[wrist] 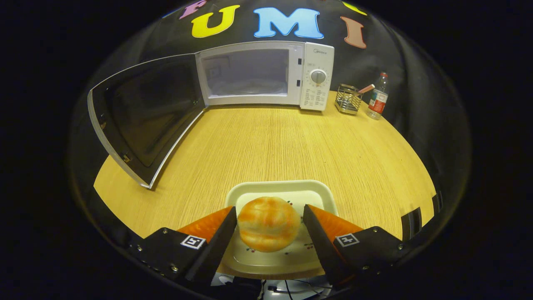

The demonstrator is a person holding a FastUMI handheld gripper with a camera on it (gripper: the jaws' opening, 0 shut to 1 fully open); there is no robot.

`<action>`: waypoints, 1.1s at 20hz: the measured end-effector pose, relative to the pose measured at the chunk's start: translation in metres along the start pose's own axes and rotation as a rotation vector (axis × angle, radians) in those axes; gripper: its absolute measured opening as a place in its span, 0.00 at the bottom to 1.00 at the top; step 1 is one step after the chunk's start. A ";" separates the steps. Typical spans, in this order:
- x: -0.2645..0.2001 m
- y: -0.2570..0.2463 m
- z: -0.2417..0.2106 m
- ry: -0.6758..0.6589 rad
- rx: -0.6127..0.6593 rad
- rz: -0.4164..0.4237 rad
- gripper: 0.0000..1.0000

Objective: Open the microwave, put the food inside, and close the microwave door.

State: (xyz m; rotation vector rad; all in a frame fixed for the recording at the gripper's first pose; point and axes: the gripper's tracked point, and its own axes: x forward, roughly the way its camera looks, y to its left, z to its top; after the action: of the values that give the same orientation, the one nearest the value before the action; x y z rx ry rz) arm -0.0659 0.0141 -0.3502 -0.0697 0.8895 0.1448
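While the microwave (266, 75) stands at the back of the wooden counter (283, 146) with its door (145, 116) swung wide to the left, the gripper (270, 217) spreads its fingers to either side of a round bun (267, 223). The bun sits on a pale tray (320, 193) at the counter's near edge. Whether the fingers press it cannot be told. A wire holder (349, 99) and a bottle (378, 101) stand just right of the microwave.
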 end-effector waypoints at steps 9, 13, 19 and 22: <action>-0.001 -0.001 0.007 0.015 0.067 0.018 0.74; -0.006 0.001 0.038 -0.049 0.137 0.049 0.74; -0.005 0.013 0.104 -0.170 0.205 0.121 0.74; -0.001 0.022 0.138 -0.219 0.218 0.170 0.74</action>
State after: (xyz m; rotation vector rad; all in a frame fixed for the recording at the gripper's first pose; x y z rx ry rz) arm 0.0361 0.0526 -0.2633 0.2219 0.6876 0.2094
